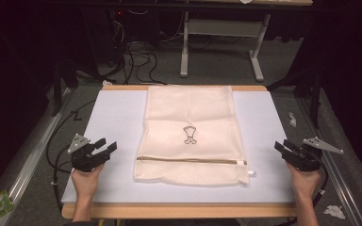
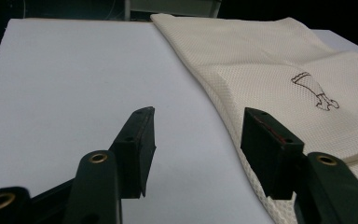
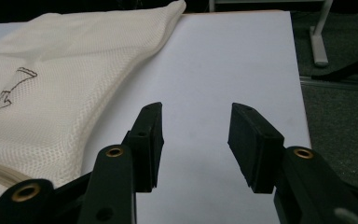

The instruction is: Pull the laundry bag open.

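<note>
The cream mesh bag (image 1: 191,136) lay flat in the middle of the white table (image 1: 118,117), its zipper (image 1: 188,160) running across the end nearest you and a small dark emblem (image 1: 189,134) at its centre. You held the left gripper (image 1: 107,147) just off the bag's left edge, jaws spread wide with nothing between them. Your right gripper (image 1: 282,146) sat off the bag's right edge, a little farther from it, jaws equally wide and empty.
</note>
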Available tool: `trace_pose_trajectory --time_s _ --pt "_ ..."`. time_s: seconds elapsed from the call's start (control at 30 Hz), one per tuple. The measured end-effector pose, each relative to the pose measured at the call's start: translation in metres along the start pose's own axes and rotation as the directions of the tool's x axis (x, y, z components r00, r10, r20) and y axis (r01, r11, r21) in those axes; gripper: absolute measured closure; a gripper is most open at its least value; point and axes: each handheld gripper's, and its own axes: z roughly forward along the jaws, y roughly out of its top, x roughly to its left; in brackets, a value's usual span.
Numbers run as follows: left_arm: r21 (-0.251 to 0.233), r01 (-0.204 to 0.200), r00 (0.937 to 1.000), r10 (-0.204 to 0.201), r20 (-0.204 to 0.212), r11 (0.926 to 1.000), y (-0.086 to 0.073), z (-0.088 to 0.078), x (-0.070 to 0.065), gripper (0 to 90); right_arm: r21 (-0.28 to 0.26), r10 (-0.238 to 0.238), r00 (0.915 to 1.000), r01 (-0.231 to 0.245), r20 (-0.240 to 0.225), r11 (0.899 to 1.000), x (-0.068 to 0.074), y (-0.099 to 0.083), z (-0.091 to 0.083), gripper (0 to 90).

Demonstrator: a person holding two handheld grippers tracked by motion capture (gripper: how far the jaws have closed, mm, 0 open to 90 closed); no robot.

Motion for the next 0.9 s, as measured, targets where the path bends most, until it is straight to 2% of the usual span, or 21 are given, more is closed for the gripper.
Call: trace_pose_trajectory --time_s 0.47,0.63,0.9 --pt "0.027 0.009 0.9998 -0.008 -0.017 0.9996 -0.004 0.011 0.005 42.4 0.040 0.020 0.9997 -0.021 0.010 0.999 -0.006 -0.007 0.010 55.4" --pt "0.030 0.019 0.9996 -0.019 -0.020 0.9994 -0.005 0.013 0.007 42.3 0.053 0.008 0.9999 -0.008 0.010 0.999 -0.004 -0.007 0.014 55.4" --pt "0.065 0.009 0.9991 -0.006 -0.042 0.9978 -0.007 0.023 0.008 42.3 0.069 0.001 0.9999 -0.002 0.016 0.998 -0.004 -0.008 0.021 55.4"
